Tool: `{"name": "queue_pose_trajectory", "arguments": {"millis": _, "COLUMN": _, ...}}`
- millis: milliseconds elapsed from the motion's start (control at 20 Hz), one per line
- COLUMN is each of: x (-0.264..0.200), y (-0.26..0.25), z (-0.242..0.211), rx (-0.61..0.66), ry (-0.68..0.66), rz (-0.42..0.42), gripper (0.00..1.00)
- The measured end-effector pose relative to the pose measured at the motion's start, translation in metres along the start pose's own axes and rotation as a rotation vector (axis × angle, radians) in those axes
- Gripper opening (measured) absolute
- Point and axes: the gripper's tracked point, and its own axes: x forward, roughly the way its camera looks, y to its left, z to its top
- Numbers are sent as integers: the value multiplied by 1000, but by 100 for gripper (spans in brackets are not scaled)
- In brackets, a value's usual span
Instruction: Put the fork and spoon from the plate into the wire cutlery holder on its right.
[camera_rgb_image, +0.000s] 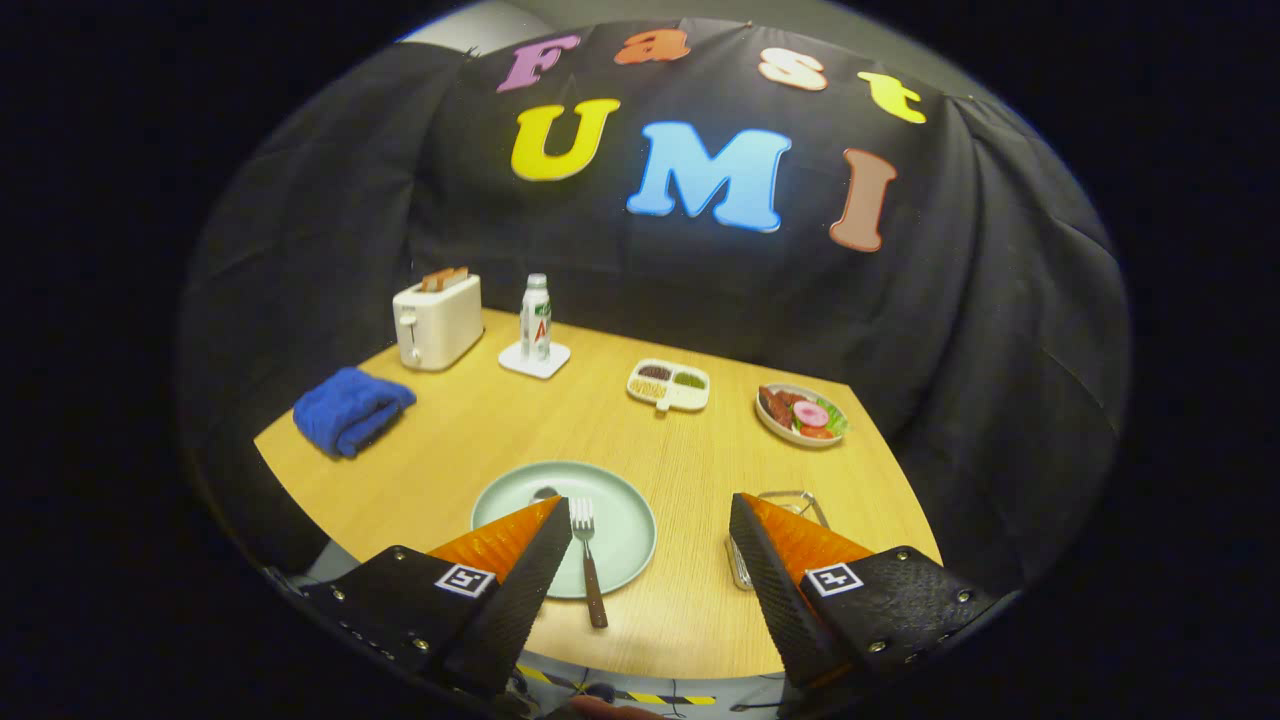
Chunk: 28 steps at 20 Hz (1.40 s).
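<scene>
While your gripper (650, 530) hovers above the wooden table (480, 420), the fork (588, 560), silver-tined with a dark handle, lies on the pale green plate (625, 520) between the fingers. A spoon (545, 493) shows only its bowl on the plate, just past your left finger. Right of the plate, the wire cutlery holder (790, 500) sits partly behind your right finger. Your jaws stand wide apart, holding nothing.

A staged booth set up like a dining corner: black cloth (330, 230) hangs as the wall behind a small wooden table (690, 600). On it stand a toaster (437, 322), a bottle (536, 317), a blue towel (352, 410), a snack tray (668, 385) and a plate of food (802, 415). Striped floor tape (640, 697) runs by the table's near edge.
</scene>
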Motion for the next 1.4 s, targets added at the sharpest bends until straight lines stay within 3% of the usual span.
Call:
{"name": "queue_pose_trajectory", "arguments": {"millis": 500, "x": 37, "y": 14, "z": -94, "rx": -128, "ry": 344, "rz": 78, "gripper": 97}}
{"name": "queue_pose_trajectory", "arguments": {"millis": 750, "x": 56, "y": 18, "z": -115, "rx": -161, "ry": 434, "rz": 83, "gripper": 95}}
{"name": "queue_pose_trajectory", "arguments": {"millis": 850, "x": 60, "y": 24, "z": -122, "rx": -176, "ry": 453, "rz": 116, "gripper": 82}}
{"name": "queue_pose_trajectory", "arguments": {"millis": 950, "x": 61, "y": 28, "z": -125, "rx": -181, "ry": 472, "rz": 141, "gripper": 61}}
{"name": "queue_pose_trajectory", "arguments": {"millis": 1000, "x": 61, "y": 30, "z": -126, "rx": -169, "ry": 476, "rz": 154, "gripper": 38}}
{"name": "queue_pose_trajectory", "arguments": {"millis": 1100, "x": 60, "y": 29, "z": -126, "rx": -157, "ry": 485, "rz": 155, "gripper": 18}}
{"name": "queue_pose_trajectory", "arguments": {"millis": 1250, "x": 54, "y": 24, "z": -115, "rx": -165, "ry": 475, "rz": 164, "gripper": 18}}
{"name": "queue_pose_trajectory", "arguments": {"millis": 1350, "x": 49, "y": 17, "z": -92, "rx": -157, "ry": 439, "rz": 125, "gripper": 19}}
{"name": "queue_pose_trajectory", "arguments": {"millis": 1400, "x": 54, "y": 8, "z": -106, "rx": -161, "ry": 475, "rz": 124, "gripper": 1}}
